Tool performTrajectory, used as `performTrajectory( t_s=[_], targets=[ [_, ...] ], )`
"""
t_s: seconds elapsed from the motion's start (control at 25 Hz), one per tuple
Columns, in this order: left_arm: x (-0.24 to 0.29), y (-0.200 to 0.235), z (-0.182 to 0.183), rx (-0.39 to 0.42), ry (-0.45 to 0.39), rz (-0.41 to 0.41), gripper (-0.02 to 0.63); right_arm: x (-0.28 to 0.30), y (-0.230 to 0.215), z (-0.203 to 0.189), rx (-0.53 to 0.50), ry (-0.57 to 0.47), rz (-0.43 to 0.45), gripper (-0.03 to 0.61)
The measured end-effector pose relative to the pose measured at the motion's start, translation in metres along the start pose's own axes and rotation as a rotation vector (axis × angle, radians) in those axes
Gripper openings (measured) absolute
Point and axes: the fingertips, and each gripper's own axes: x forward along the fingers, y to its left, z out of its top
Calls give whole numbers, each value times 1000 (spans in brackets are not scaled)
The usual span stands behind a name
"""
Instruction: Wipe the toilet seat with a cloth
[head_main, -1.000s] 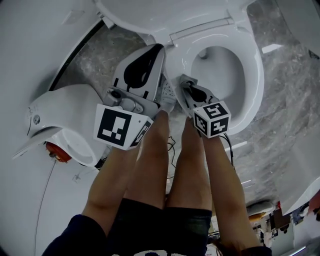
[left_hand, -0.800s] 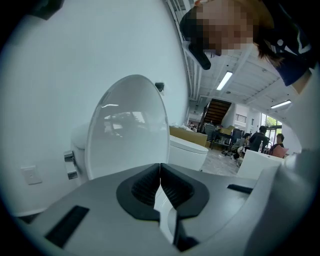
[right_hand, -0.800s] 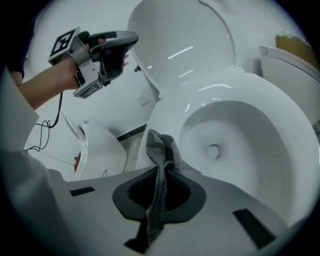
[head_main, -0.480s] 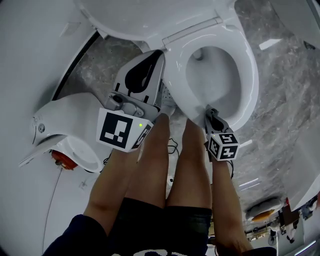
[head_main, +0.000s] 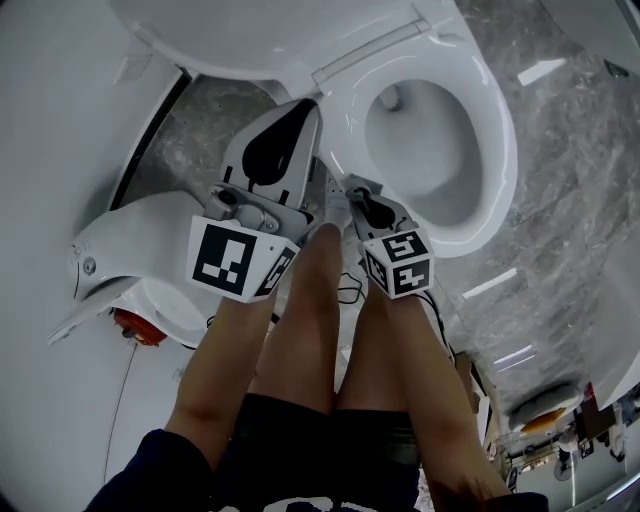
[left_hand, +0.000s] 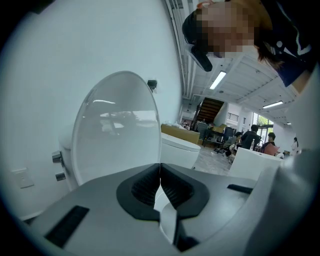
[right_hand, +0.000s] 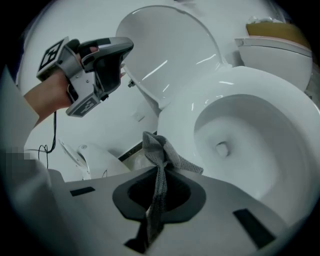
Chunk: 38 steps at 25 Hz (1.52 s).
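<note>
The right claw (right_hand: 159, 176) was clamped on a grey cloth (right_hand: 161, 150), whose bunched end stuck up past the jaws, just beside the outer edge of the white toilet seat (right_hand: 180, 120); whether it touched could not be told. The left claw (left_hand: 160, 175), jaws together and empty, hung near the raised lid (right_hand: 167, 47).

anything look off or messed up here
Nothing is spilled or broken. The one oddity is the cloth: the right gripper pinches it as a twisted, bunched strand rather than a flat pad, so little fabric seems to face the toilet seat.
</note>
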Motion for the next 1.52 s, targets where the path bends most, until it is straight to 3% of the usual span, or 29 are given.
performTrajectory(
  t_s=[0.12,0.24,0.4,0.52,0.84,1.0,1.12,1.28,1.4,1.52],
  targets=[
    [2,-5,0,6,5,-17,21,-34,-24,-37,31,34,-65,28],
    [5,-8,0,7,7,-30,21,-75,-62,-72,110,48,-185,28],
    [11,-10,2,4,-3,-42,21,-108,-97,-92,220,21,-307,28],
    [14,-9,-3,18,12,-54,21,-90,-79,-82,210,-8,-266,28],
    [17,-11,-2,21,10,-51,21,3,6,0,26,-87,-44,28],
    [15,-13,-7,35,28,-58,21,0,12,-16,-23,-12,-12,28],
    [16,-17,-7,36,29,-65,21,-33,-2,-59,-57,70,-46,28],
    [18,-18,-8,34,28,-72,21,-91,-47,-107,-2,107,-166,26],
    [20,-21,-9,35,27,-78,21,-125,-87,-121,87,82,-287,28],
    [21,-25,-8,37,26,-83,21,-119,-87,-113,82,71,-288,28]
  ],
)
